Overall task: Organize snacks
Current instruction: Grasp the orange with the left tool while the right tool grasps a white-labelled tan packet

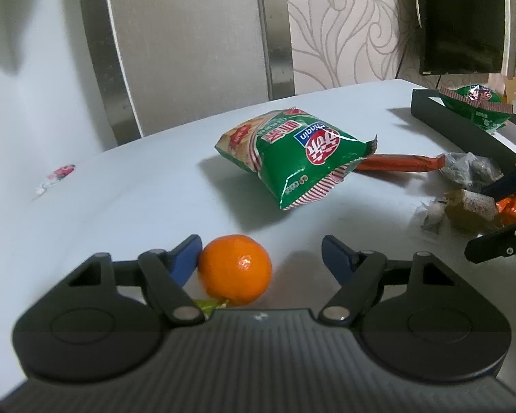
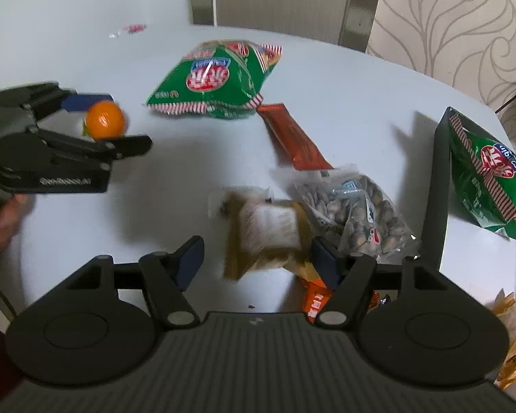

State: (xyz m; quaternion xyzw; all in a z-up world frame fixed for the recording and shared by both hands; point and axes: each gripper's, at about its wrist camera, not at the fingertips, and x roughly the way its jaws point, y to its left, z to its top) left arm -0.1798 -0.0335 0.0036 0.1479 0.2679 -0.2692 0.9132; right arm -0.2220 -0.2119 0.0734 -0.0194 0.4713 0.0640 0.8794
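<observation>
Left gripper: the left gripper [image 1: 261, 258] is low over the white table [image 1: 120, 199] with its jaws apart. No earlier picture is given, so only the present state is told. The orange [image 1: 235, 270] lies between the fingers; it touches the left blue pad [image 1: 185, 258], and a clear gap stays between the fruit and the right pad. It is not clamped.

Right gripper: the right gripper [image 2: 256, 256] also has its jaws apart. A small brown packet with a white label [image 2: 268, 232] lies between the fingers, blurred. The right pad [image 2: 323, 258] is at the edge of this packet; if it really presses on it cannot be told. The left pad is well apart from it.

Orange: on the table, close in front of the left tool, seen also from the right wrist view.

Green chip bag: one green chip bag [image 1: 292, 151] lies in the middle of the table, beyond the orange.

Second green bag: another green bag [image 2: 488, 175] leans inside the dark tray [image 2: 437, 186] at the right side of the table.

Other snacks: a long orange-red stick pack [image 2: 292, 136] lies partly under the middle bag. A clear bag of nuts [image 2: 361, 210] lies just beside the brown packet. An orange wrapper [image 2: 316, 299] shows under the right finger.

Person: a hand [image 2: 3, 220] holds the left tool.
</observation>
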